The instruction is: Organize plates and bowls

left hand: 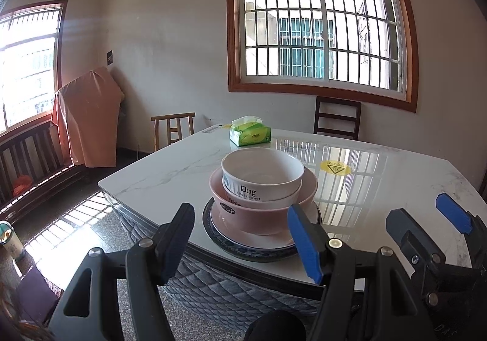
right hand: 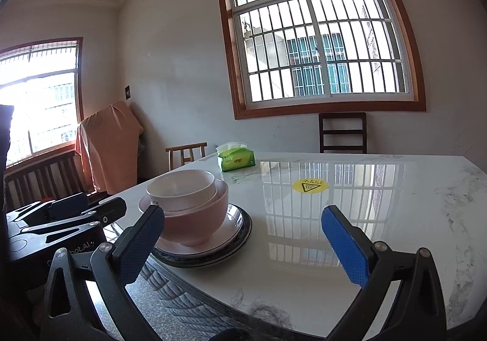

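A stack stands near the front edge of the marble table. A white "Dog" bowl sits in a second white bowl, inside a pink bowl, on a pink plate over a blue-rimmed plate. The stack also shows in the right wrist view: white bowl, pink bowl, plates. My left gripper is open and empty, just short of the stack. My right gripper is open and empty to the right of the stack; it shows in the left wrist view.
A green tissue pack lies at the table's far side, and a yellow warning sticker near the middle. Chairs stand behind the table, a bench at the left wall, and a cup at lower left.
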The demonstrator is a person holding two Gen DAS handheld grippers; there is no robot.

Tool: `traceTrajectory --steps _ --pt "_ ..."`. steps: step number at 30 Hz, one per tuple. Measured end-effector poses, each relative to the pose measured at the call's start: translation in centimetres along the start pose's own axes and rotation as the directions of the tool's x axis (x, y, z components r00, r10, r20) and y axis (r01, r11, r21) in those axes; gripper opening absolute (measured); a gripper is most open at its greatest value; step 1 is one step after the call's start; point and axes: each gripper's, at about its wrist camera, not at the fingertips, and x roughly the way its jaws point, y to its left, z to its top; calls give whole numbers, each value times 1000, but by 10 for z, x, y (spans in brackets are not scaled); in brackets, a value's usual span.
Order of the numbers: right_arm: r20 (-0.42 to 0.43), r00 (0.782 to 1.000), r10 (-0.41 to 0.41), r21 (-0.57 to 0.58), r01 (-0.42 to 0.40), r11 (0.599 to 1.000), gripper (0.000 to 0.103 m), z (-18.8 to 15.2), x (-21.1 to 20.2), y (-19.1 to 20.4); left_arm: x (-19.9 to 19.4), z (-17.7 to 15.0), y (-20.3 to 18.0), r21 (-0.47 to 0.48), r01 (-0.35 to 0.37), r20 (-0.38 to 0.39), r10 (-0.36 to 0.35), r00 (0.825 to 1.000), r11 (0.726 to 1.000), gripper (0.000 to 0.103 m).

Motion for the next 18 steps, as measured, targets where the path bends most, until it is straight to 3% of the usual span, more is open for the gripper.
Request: traceTrajectory --steps 18 --pt "3 1000 1 -45 -1 999 103 0 -4 11 -2 -3 9 -8 -10 8 10 1000 1000 66"
